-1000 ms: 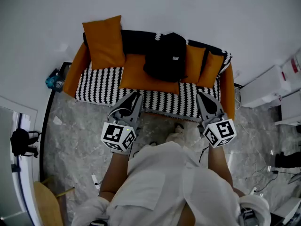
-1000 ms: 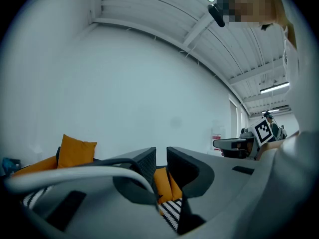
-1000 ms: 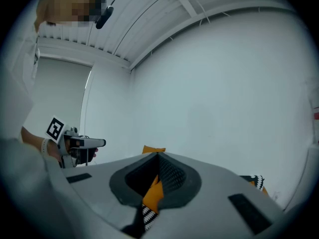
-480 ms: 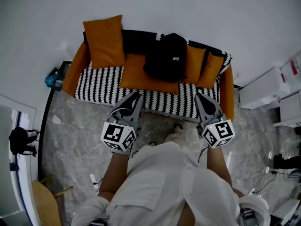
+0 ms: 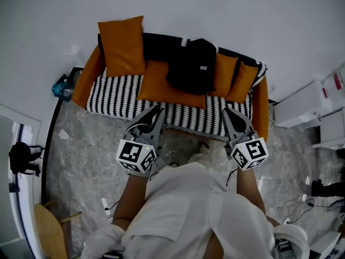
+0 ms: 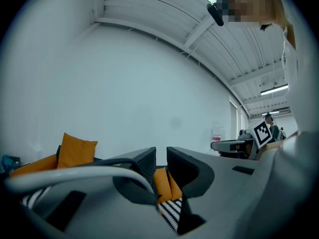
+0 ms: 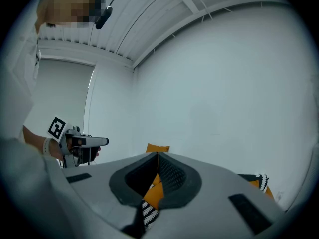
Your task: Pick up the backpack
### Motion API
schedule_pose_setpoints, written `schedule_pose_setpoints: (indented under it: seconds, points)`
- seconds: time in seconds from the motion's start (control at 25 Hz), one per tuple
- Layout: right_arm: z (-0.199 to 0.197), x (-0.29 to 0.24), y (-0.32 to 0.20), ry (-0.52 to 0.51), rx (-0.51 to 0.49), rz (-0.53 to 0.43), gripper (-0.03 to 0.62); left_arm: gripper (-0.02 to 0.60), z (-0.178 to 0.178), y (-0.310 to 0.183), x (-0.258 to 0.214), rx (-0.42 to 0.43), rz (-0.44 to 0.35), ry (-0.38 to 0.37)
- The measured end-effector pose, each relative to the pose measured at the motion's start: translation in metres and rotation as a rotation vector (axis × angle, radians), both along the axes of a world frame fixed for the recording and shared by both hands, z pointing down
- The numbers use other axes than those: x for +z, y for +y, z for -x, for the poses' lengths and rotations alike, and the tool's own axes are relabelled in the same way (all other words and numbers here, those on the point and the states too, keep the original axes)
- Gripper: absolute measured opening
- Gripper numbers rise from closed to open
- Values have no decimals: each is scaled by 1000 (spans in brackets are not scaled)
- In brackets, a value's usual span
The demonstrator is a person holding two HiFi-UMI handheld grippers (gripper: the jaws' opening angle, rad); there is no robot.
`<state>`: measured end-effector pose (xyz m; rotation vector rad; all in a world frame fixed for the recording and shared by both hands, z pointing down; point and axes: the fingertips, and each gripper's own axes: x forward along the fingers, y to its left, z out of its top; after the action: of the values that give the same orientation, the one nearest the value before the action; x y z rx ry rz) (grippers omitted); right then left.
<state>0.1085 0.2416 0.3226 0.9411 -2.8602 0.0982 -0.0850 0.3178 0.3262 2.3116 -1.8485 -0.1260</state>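
Here, soft black backpack (image 5: pixel 190 66) slumps on zigzag-striped sofa (image 5: pixel 116 96)

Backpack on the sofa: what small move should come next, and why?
Probably reach forward toward the black backpack: it leans against the back of the sofa, while the left gripper, jaws slightly apart, and the right gripper, shut, both hang empty, well short of it.

Black backpack (image 5: pixel 190 63) — orange cushions (image 5: pixel 122 45).

Right claw (image 7: pixel 157 156): jaws meet, gripping nothing. An orange cushion (image 7: pixel 157 148) peeks just past the tips, with the striped sofa (image 7: pixel 146 213) beneath them and the left claw (image 7: pixel 102 142) far left.
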Motion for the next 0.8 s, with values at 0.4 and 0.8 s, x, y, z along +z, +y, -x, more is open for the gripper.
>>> schedule_pose_setpoints:
  seconds: [0.4,0.8]
  points:
    - [11,-1,5,6,-23,-5,20,84,8,7,-2,-11,-7,1]
    - [22,4,10,51,-61,-14,20,84,11,7,9,-5,14,28]
